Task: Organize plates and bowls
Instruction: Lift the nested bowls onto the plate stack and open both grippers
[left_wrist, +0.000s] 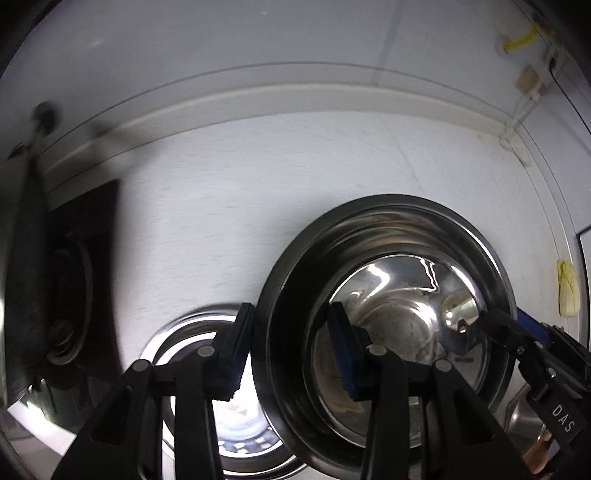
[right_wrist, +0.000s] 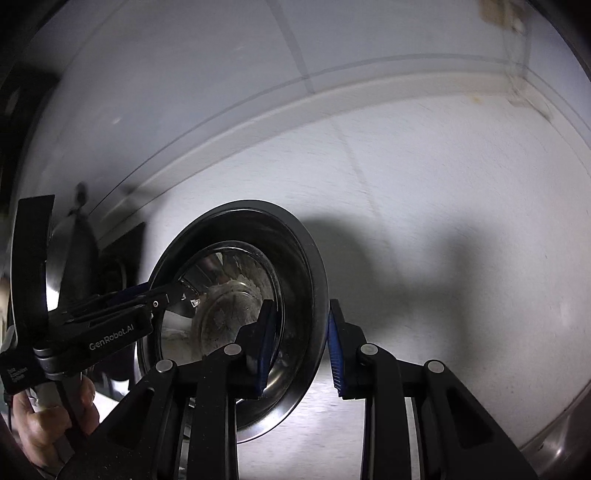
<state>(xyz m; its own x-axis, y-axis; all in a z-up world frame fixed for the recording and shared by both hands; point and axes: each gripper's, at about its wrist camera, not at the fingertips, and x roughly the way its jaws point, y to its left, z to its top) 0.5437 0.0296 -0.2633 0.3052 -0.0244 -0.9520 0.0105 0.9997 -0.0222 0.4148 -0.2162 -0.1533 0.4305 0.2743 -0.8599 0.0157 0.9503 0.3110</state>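
A stainless steel bowl (left_wrist: 388, 280) with a wide dark rim hangs tilted above the white counter (left_wrist: 221, 192), held from both sides. My left gripper (left_wrist: 291, 314) is shut on its left rim, one blue pad inside the bowl and one outside. My right gripper (left_wrist: 484, 323) pinches the opposite rim. In the right wrist view the same bowl (right_wrist: 229, 314) stands nearly on edge, with my right gripper (right_wrist: 301, 306) shut on its near rim and my left gripper (right_wrist: 181, 291) clamped on the far side. A second steel dish (left_wrist: 199, 325) lies on the counter below.
A dark square mat with a round dark object (left_wrist: 74, 273) sits at the left by the wall ledge (left_wrist: 295, 99). Another steel item (left_wrist: 524, 413) shows at the lower right. A hand (right_wrist: 37, 424) holds the left gripper's handle. Bare white counter (right_wrist: 443, 221) stretches to the right.
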